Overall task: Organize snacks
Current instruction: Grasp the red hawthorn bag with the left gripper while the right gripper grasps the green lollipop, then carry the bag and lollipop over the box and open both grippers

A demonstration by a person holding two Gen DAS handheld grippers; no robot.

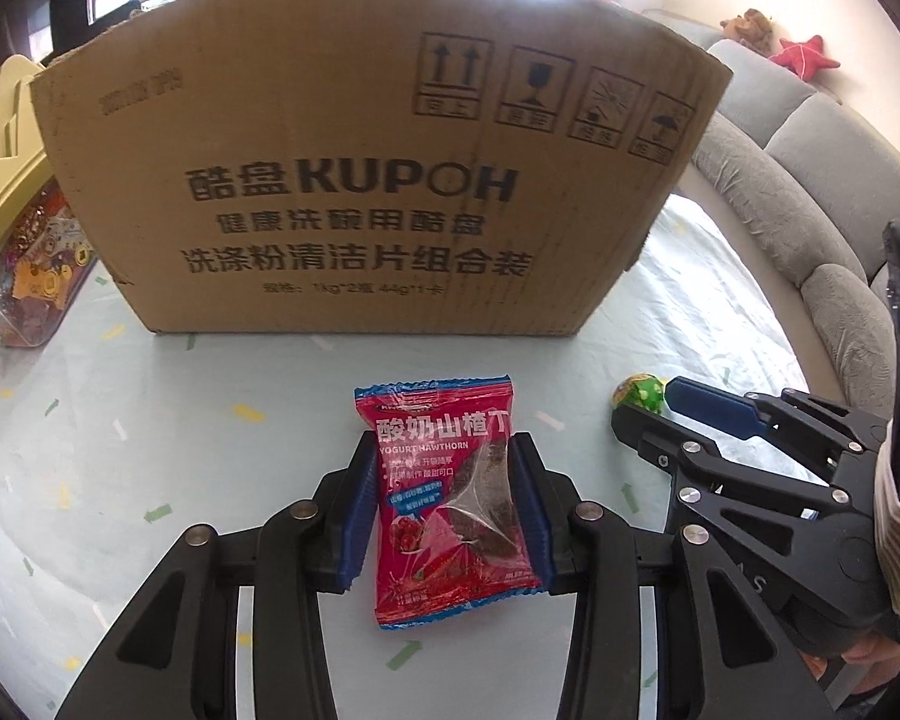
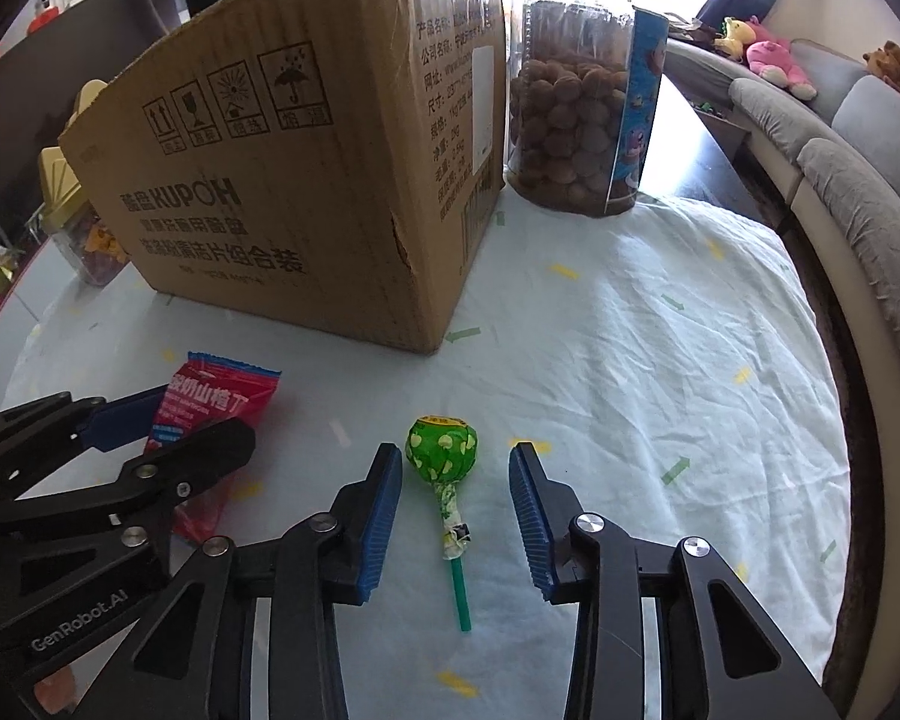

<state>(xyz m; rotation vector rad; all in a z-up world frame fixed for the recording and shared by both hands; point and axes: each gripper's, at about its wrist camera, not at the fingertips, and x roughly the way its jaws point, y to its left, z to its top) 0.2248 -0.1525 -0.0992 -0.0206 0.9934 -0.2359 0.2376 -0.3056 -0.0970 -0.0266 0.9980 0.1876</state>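
Both grippers tilt down over the cloth. The left gripper (image 1: 444, 504) clamps one red packet (image 1: 444, 498); the right gripper (image 2: 456, 516) stands open around one green lollipop (image 2: 442, 443), not touching, near the one box (image 2: 306, 168).

The cardboard box (image 1: 354, 180) bears "KUPOH" in bold with Chinese lines beneath, plus four handling signs: up arrows, a glass, a sun, an umbrella. The red snack packet (image 1: 450, 504) reads "YOGURT HAWTHORN" under large Chinese characters. The left gripper (image 2: 204, 426) carries "GenRobot.AI"
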